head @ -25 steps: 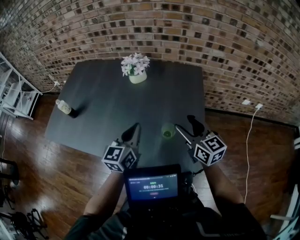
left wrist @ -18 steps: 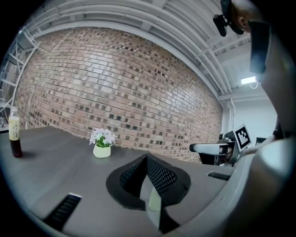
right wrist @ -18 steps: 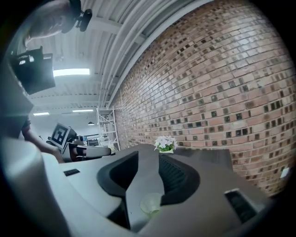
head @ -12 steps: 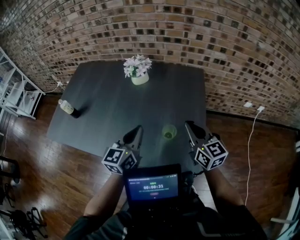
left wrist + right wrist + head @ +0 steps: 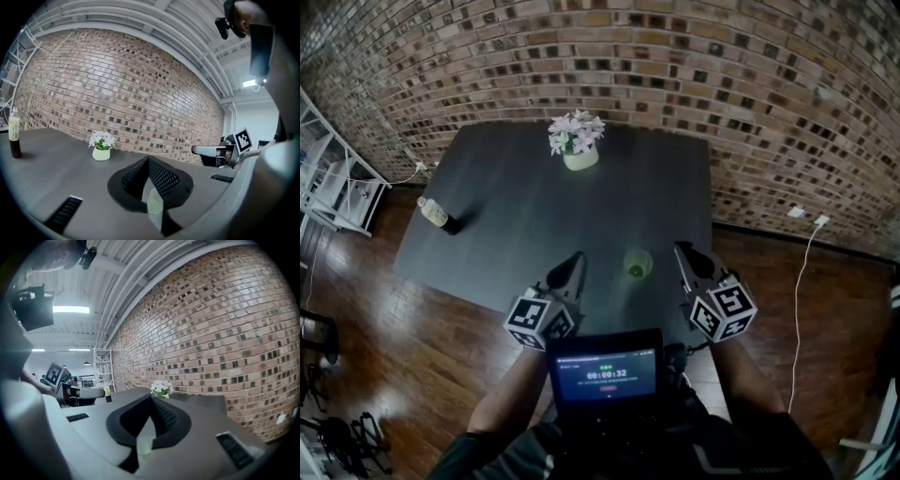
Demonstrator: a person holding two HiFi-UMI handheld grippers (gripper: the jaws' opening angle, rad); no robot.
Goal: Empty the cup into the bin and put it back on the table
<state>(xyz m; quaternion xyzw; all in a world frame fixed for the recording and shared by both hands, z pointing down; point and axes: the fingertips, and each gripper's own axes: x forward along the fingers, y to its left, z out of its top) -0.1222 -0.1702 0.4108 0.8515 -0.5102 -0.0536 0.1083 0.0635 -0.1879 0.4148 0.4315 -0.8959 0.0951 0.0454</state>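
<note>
Right claw [image 5: 687, 253], jaws just closing on nothing, is sitting pressed together like the left claw [image 5: 574, 260], both flanking the green cup [image 5: 638, 263] at the counter's [image 5: 516, 216] near edge, so pushing in shut is likely risking a spill.

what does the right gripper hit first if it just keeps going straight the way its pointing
Probably the flower pot, dead ahead over the right gripper's shut jaws, though depth is unclear. The cup sits left, off that line.
</note>
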